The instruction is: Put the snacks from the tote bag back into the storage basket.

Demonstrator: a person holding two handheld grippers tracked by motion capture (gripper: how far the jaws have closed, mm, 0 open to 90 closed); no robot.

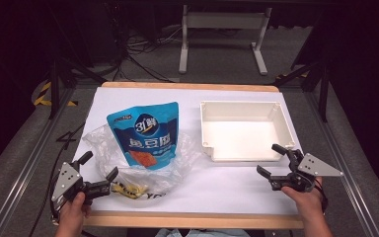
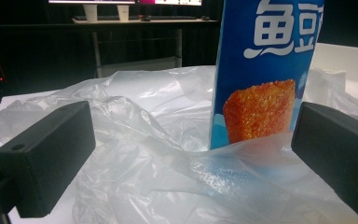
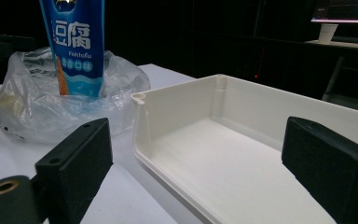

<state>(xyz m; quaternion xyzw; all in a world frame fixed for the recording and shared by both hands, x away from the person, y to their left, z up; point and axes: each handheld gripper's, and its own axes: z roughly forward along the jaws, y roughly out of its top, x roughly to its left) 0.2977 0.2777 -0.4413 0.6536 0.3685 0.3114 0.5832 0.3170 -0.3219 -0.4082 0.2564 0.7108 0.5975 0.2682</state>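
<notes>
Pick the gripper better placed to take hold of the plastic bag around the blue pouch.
Left, probably. The left gripper is open at the edge of the plastic bag, which holds the blue pouch. The right gripper is open facing the white tray.

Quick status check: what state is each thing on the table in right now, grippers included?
Blue snack pouch: upright, its base in the bag.
Clear plastic bag: open, crumpled around the pouch.
White tray: empty, open side toward the person.
Left gripper: open, at the bag's edge.
Right gripper: open, holding nothing, near the tray.
</notes>
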